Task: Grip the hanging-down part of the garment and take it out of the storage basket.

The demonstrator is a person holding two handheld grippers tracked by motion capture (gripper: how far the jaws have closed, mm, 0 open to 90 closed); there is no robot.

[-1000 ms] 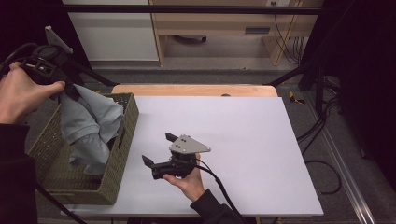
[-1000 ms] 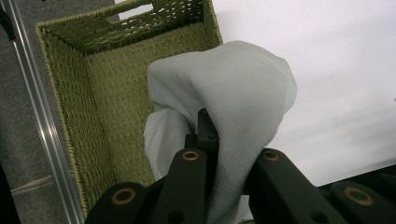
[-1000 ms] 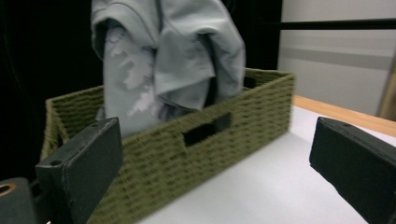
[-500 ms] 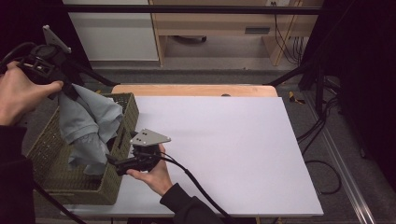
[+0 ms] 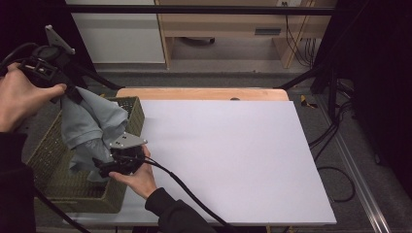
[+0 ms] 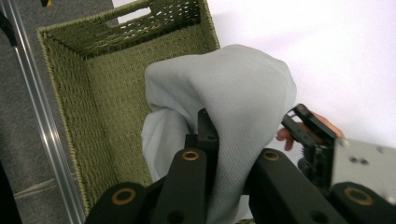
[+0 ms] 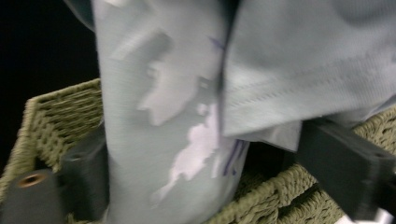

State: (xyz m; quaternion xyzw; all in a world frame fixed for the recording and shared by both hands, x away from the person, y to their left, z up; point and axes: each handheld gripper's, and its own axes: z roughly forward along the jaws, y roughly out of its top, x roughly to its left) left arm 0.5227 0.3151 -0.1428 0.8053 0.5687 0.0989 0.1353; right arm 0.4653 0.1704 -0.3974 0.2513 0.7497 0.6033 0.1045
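The left gripper stays clamped on the pale blue garment, holding it above the woven basket. The right gripper has crossed the white desk to the hanging cloth, its jaws just closing around the lower part but still apart. A second grasp looks imminent. Cabinets stand beyond.

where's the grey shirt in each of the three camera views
High view: grey shirt at left, hanging from the left gripper over the woven basket.
Left gripper view: centre, draped over the jaws.
Right gripper view: centre and top, between the right gripper's jaws.
Shared landmark: the woven basket.
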